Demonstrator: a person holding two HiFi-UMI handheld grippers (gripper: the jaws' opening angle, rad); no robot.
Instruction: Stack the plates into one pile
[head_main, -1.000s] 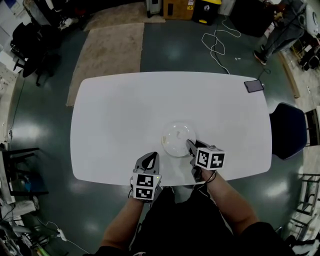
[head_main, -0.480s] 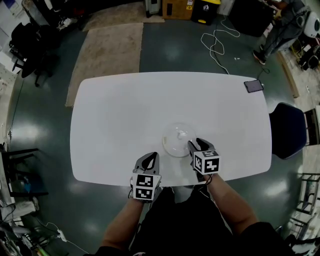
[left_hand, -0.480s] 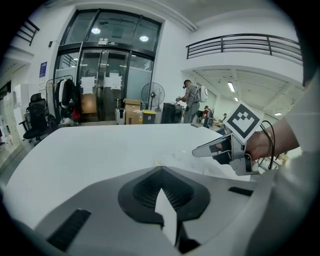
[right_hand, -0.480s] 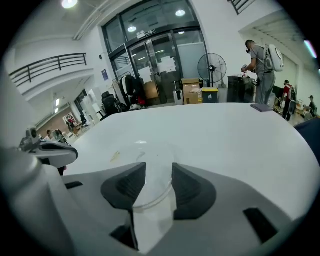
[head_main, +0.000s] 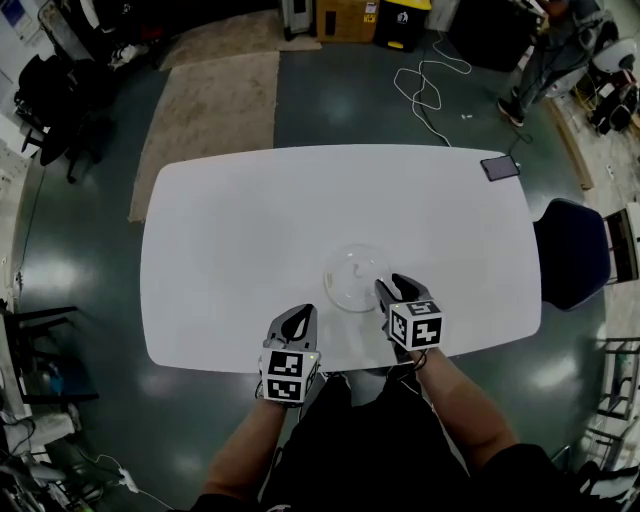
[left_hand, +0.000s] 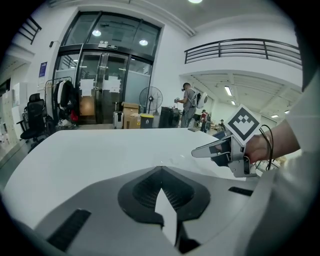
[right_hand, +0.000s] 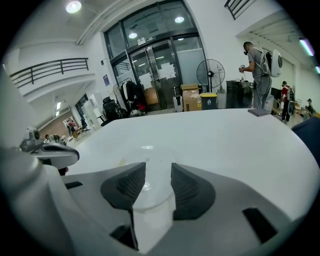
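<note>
- Overhead, in the head view, the clear plates (head_main: 352, 277) sit on the white table (head_main: 230, 240) near its front edge. How many are piled there cannot be told.
- The right gripper (head_main: 393, 290) is at their right rim, and the left gripper (head_main: 303, 313) is near their left, apart from them.
- A phone (head_main: 500, 167) lies at the table's far right corner. A blue chair (head_main: 568, 255) stands beside that end, with a rug (head_main: 210, 115) and a looped cable (head_main: 425, 85) on the floor beyond.
- In the left gripper view, the left gripper (left_hand: 161, 171) has its jaws pressed together with nothing between them. The right gripper (left_hand: 206, 150) crosses the view ahead, and a fan (left_hand: 150, 97) stands far off.
- In the right gripper view, the right gripper (right_hand: 158, 169) has its jaws spread and has just been opening. The plates' (right_hand: 149, 162) near rim lies between the pads, unpinched.
</note>
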